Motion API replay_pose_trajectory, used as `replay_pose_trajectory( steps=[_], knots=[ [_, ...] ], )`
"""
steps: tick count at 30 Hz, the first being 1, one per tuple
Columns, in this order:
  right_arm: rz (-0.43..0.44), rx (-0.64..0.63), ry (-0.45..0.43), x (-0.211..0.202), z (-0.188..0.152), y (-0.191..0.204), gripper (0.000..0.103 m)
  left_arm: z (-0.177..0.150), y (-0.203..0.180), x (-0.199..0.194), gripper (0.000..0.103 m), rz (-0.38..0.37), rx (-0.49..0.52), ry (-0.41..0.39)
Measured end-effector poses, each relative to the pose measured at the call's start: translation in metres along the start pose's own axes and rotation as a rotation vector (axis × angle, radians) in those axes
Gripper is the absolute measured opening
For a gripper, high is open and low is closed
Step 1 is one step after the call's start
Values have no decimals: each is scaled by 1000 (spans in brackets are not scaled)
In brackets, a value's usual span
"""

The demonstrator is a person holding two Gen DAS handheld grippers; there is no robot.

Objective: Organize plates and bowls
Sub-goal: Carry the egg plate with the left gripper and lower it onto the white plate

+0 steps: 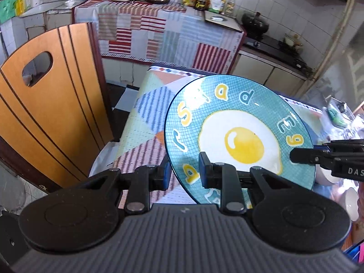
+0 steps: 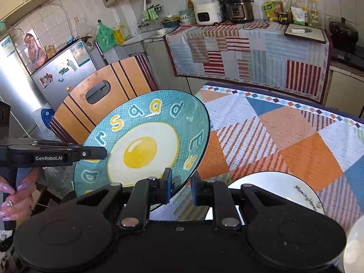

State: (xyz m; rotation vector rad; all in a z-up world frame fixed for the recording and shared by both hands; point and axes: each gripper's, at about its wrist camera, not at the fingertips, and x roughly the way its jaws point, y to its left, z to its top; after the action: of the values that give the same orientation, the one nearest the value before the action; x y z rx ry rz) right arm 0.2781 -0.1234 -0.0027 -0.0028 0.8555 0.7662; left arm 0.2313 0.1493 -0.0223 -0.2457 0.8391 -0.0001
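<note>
Both tongs, left [image 1: 184,170] and right [image 2: 181,187], clamp my tilted egg plate [image 1: 238,136] (rim lettering partly legible); the left one reads "GenRobot.AI".

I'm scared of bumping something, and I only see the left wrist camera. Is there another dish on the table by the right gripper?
Observer: Yes. A white plate with dark writing on it lies flat on the tablecloth, just ahead of the right gripper.
Operator: Is the egg plate touching it?
Observer: No. The egg plate is tilted, up off the cloth, apart from the white plate and to its left.
Operator: Who holds the left gripper?
Observer: A hand with long pale-purple nails is wrapped round the handle of the left gripper.
</note>
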Motion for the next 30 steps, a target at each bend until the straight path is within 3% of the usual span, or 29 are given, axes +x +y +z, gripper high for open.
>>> replay_pose_trajectory(
  steps=[12, 23, 30],
  knots=[
    [-43, 67, -52, -57, -52, -37, 23, -20, -63, 8, 23, -79, 83, 40],
    [-86, 196, -18, -58, -94, -86, 22, -40, -119, 41, 23, -85, 185, 131],
    [-128, 249, 11, -46, -116, -108, 23, -51, -134, 75, 23, -77, 174, 197]
  ],
)
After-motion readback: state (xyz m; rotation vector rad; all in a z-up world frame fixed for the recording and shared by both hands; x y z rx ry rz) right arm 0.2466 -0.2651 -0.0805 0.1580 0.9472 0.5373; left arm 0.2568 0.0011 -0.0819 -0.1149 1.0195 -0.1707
